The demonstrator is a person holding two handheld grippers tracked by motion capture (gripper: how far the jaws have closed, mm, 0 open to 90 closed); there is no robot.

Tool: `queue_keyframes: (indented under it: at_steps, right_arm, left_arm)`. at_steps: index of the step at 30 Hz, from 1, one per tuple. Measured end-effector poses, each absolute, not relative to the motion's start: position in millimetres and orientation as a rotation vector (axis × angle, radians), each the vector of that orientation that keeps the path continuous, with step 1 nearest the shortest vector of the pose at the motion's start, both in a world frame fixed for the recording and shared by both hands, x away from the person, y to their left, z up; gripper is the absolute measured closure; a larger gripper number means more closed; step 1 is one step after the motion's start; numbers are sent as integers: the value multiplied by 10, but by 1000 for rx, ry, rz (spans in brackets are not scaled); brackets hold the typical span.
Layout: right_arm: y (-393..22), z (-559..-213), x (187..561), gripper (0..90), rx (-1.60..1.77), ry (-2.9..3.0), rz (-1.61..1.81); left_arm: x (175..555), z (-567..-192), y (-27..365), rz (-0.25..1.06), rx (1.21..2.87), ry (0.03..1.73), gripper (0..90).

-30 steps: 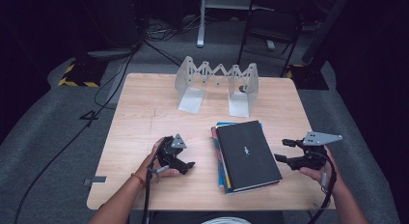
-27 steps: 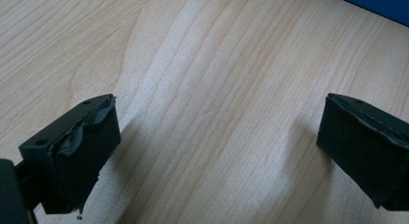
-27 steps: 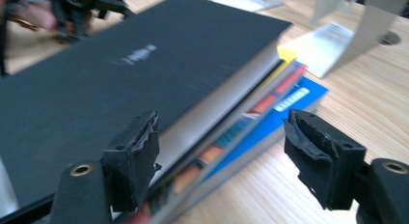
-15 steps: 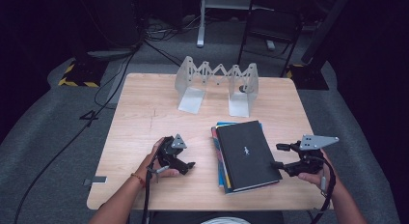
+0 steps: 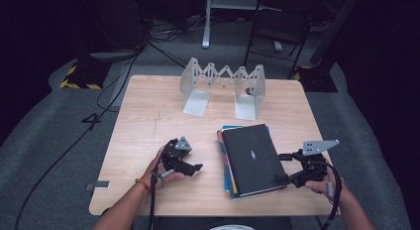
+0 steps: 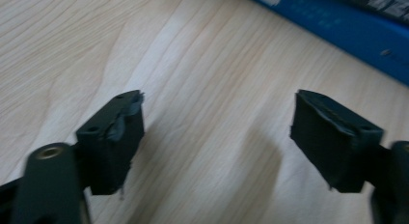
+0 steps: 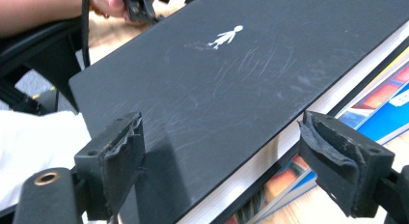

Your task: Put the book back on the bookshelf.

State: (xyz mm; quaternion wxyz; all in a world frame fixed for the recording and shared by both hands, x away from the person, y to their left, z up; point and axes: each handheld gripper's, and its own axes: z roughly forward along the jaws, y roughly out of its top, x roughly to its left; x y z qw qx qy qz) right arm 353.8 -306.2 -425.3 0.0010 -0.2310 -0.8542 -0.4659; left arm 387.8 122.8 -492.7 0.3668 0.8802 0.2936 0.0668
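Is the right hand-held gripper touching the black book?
Cannot tell. In the right gripper view, the right hand-held gripper straddles the black book's edge with open jaws, but neither gap nor contact shows plainly.

two books (image 5: 250, 158), one folding rack (image 5: 223, 86), one table (image 5: 148, 116)

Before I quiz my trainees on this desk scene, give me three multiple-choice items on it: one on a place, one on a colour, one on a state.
1. Where does the black book lie?
A. on top of a stack of colourful books
B. inside the metal book rack
C. on the floor

2. What colour is the small figure on the black book's cover?
A. red
B. white
C. yellow

3. How do the right gripper's jaws stand?
A. clamped shut on the book
B. shut with nothing between them
C. open, at the book's edge

Key: 1 A, colourful covers stick out beneath it; 2 B, the figure shows white in the right gripper view; 3 C, both pads stand clear of the book.
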Motion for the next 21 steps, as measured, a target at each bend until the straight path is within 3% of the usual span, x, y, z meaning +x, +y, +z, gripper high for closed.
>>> queue_keyframes:
  at_steps: [2,6,21]
  right_arm:
    - [-3079,-4226,3514,168,-677,-2705,-1435]
    - [-3109,-4191,3453,177,-579,-2742,-1417]
    - [-2983,-4284,3563,96,-699,-2657,-1422]
  left_arm:
    - [3844,-4911,1157,178,2282,723,188]
    - [3827,-4870,1038,202,2288,690,185]
    - [3964,-4749,607,224,2212,632,201]
